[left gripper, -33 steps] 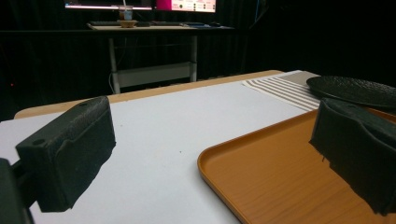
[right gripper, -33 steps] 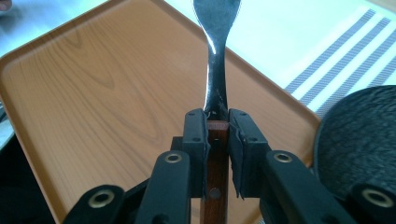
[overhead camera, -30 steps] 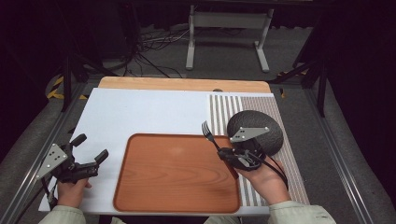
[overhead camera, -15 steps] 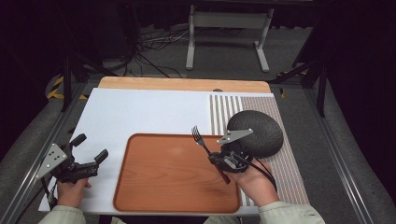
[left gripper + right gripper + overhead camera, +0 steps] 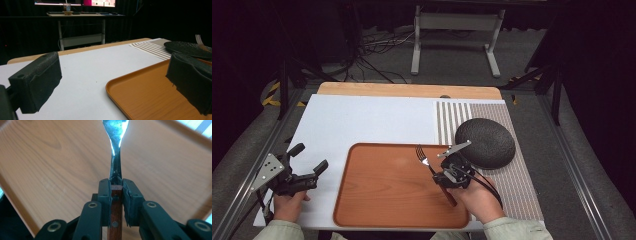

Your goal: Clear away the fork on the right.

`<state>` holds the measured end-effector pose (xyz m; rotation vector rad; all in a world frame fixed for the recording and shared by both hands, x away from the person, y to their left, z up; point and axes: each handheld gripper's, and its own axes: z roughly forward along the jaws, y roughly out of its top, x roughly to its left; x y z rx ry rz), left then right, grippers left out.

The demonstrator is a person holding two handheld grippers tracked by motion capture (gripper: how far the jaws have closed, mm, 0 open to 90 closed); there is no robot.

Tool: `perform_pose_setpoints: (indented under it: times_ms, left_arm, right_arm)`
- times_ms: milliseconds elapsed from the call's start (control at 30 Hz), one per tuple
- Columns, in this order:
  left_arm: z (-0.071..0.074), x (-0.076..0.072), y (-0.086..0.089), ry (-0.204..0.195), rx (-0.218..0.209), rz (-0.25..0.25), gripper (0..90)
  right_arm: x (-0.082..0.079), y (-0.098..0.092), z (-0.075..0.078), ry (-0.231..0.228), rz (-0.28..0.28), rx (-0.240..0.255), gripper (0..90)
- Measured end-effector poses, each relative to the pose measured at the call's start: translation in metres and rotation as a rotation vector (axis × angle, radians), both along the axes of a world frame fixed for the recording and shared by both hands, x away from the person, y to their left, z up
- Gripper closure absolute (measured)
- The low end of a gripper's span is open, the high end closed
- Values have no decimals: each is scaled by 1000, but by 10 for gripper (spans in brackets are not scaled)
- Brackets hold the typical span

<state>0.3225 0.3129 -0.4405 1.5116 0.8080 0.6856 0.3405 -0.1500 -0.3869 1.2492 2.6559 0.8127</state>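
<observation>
At the centre of the high view we see a table (image 5: 362, 120) covered by a white sheet, with a strip of bare pale wood (image 5: 407, 90) along its far edge. A striped mat (image 5: 517, 180) lies on the right part of the sheet, and a dark round plate (image 5: 485, 142) sits on the mat's upper half. A brown wooden tray (image 5: 387, 190) rests on the sheet in the lower middle of the frame, its right rim just beside the mat.

In the lower right, our right gripper (image 5: 443, 177) hangs over the tray's right side, its jaws clamped on a fork (image 5: 424, 158) by the wooden handle; the tines point toward the upper left, over the tray. In the right gripper view we see the two black jaws pressed against the handle and the metal neck of the fork running up over the tray's wood grain.

In the lower left, our left gripper (image 5: 309, 162) sits above the white sheet, left of the tray, jaws spread apart with nothing between them.

Beyond the table, in the upper part of the frame, the room is dark: grey floor, loose cables (image 5: 377, 47), and a pale metal stand (image 5: 457, 35). The left gripper view shows a lit screen (image 5: 75, 2) at top left.
</observation>
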Motion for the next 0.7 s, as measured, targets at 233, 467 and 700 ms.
perform_pose_setpoints:
  times_ms: [233,467,700]
  left_arm:
    - [0,0,0,-1,-1,-1,7]
    - [0,0,0,0,0,-3,7]
    - [0,1,-1,-1,0,-4,7]
  right_arm:
    - [2,2,-7,53,-3,-10,777]
    - [2,4,-15,84,8,-33,777]
    - [3,5,-22,107,12,-37,775]
